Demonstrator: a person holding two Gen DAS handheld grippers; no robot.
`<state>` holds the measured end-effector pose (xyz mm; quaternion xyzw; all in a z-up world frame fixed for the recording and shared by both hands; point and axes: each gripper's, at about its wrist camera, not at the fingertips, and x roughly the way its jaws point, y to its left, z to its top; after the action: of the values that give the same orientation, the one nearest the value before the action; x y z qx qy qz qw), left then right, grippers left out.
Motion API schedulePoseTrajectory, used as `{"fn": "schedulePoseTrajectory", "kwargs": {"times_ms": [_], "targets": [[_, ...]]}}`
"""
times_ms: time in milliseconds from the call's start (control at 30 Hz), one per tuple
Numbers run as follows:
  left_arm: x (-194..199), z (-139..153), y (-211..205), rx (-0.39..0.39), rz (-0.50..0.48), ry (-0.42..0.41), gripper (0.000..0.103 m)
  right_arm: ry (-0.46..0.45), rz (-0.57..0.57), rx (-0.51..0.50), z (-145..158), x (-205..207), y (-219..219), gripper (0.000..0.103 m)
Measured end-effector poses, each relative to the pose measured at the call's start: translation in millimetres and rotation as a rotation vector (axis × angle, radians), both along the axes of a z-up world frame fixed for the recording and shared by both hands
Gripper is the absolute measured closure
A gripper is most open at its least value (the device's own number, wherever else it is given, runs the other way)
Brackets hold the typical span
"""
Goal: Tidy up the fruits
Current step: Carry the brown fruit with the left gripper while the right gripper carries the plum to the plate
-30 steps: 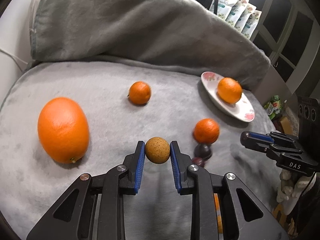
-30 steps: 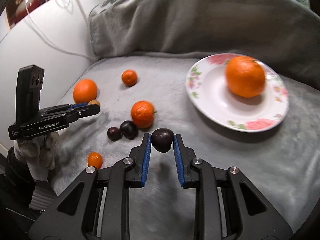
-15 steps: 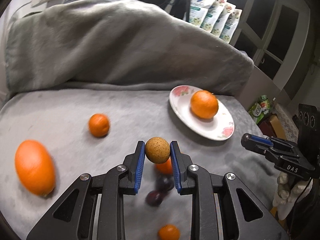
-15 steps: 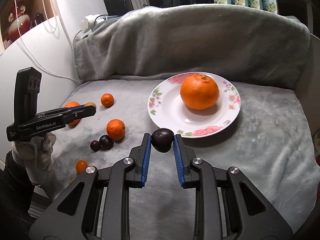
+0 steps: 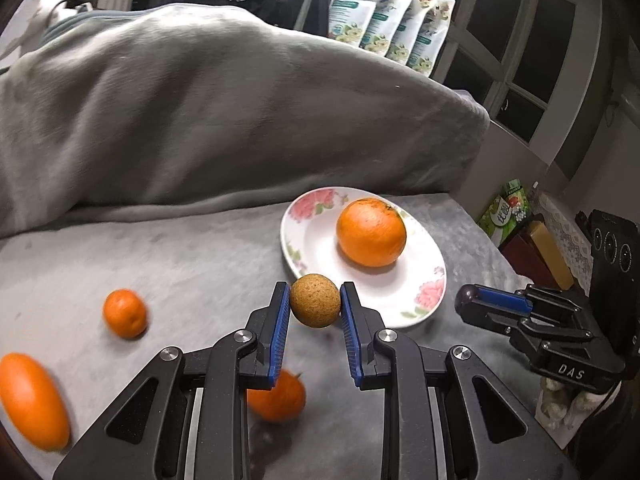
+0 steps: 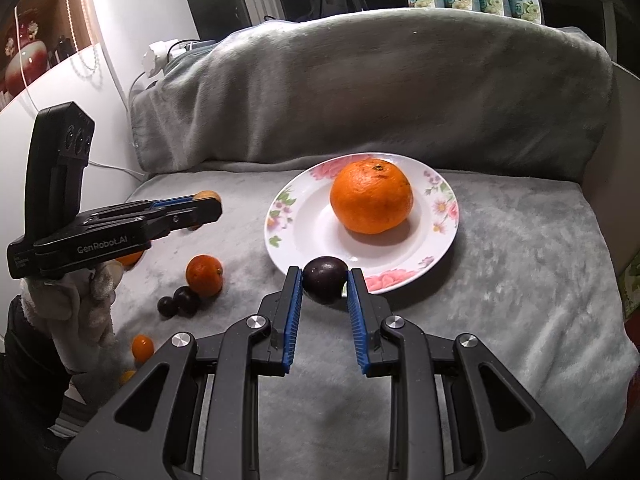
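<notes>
My left gripper (image 5: 315,300) is shut on a small round brown fruit (image 5: 315,302), held in the air just before the near rim of the flowered white plate (image 5: 420,300). One large orange (image 5: 371,232) rests on that plate. In the right wrist view my right gripper (image 6: 324,280) is shut on a dark purple plum (image 6: 325,279) at the plate's (image 6: 288,236) near edge, where the same orange (image 6: 371,196) sits. The left gripper (image 6: 206,206) shows at the left there, carried by a gloved hand (image 6: 80,300).
On the grey blanket (image 6: 500,280) lie a tangerine (image 6: 204,275), two dark plums (image 6: 180,302), small kumquats (image 6: 143,347), another tangerine (image 5: 125,313) and an elongated orange (image 5: 32,400). A blanket-covered backrest (image 5: 200,120) rises behind. Pouches (image 5: 392,28) hang by the window.
Both grippers have moved toward the plate with their fruits. The plate and its orange now sit much nearer the left gripper, and the loose fruit has slid left and down in both views.
</notes>
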<state>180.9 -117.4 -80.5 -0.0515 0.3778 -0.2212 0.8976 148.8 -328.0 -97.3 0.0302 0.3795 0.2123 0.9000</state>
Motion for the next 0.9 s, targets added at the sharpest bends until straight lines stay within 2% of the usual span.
{"fn": "schedulePoseTrajectory", "kwargs": {"times_ms": [567,900], "targets": [[43,-3,-22,0.045,-0.027,0.01,0.079,0.017,-0.041,-0.034,-15,25,-11,0.079],[52,-10,-32,0.051,-0.048,0.029,0.079,0.022,-0.028,-0.041,-20,31,-5,0.079]]}}
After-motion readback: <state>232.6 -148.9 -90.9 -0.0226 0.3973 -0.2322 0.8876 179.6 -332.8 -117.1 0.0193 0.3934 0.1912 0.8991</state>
